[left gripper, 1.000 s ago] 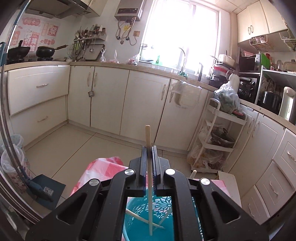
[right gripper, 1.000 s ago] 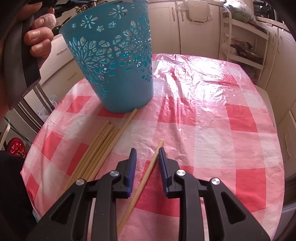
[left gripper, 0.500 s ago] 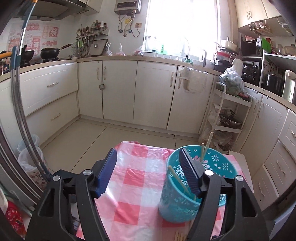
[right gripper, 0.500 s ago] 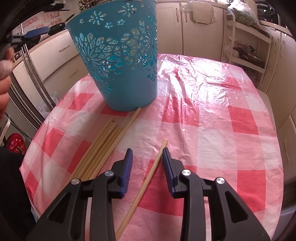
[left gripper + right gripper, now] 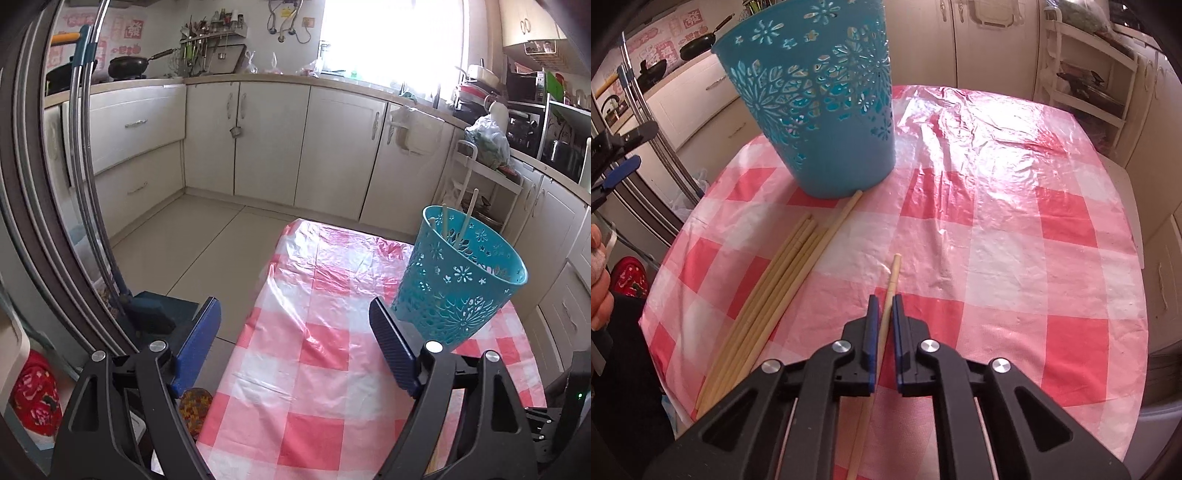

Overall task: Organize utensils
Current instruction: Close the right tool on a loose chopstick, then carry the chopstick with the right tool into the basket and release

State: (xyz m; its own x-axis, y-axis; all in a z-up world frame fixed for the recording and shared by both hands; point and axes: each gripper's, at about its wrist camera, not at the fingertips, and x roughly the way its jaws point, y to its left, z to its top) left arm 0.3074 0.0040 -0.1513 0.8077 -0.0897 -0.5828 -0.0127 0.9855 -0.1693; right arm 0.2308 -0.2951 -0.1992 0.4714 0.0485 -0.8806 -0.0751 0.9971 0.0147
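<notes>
A teal cut-out basket (image 5: 461, 291) stands on the red-and-white checked tablecloth (image 5: 314, 369) with three pale chopsticks (image 5: 469, 210) sticking out of it. My left gripper (image 5: 293, 306) hangs left of the basket; its jaws are opening and nothing is between them. In the right wrist view the basket (image 5: 820, 110) is at the far left of the table. A bundle of several chopsticks (image 5: 783, 273) lies in front of it. My right gripper (image 5: 884, 299) is shut on a single chopstick (image 5: 894, 269) lying on the cloth (image 5: 997, 221).
The table's left edge (image 5: 258, 295) drops to a tiled floor where a dustpan (image 5: 151, 310) and broom stand. Cream cabinets (image 5: 332, 147) line the walls, and a white rack (image 5: 1086, 85) stands beyond the far end. A person's hand (image 5: 598, 295) shows at the left.
My left gripper let its chopstick drop into the basket, opened wide and drew back to the left and lower. My right gripper closed on the single chopstick without shifting.
</notes>
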